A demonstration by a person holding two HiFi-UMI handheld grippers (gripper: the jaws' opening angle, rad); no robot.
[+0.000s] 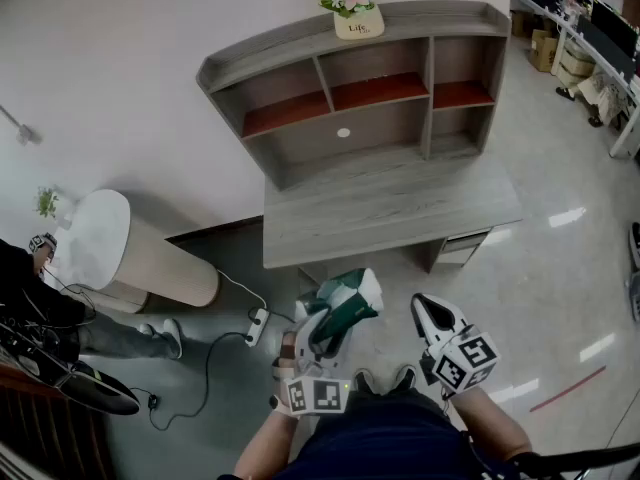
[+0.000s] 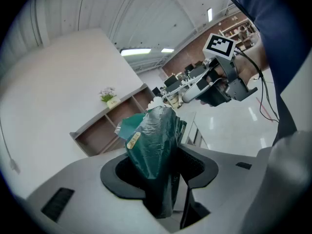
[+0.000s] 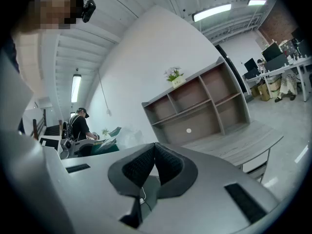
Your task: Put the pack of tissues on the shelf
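Head view, looking steeply down: a grey wooden desk [image 1: 392,211] carries an open shelf [image 1: 372,93] against the white wall, well ahead of the person. The green pack of tissues [image 1: 350,293] is off the shelf, held in the air short of the desk's front edge and clamped between the jaws of the left gripper [image 1: 322,330]. Just beside it, the right gripper [image 1: 432,314] hangs with its jaws pressed together on nothing. A small flower pot [image 1: 355,15] tops the shelf.
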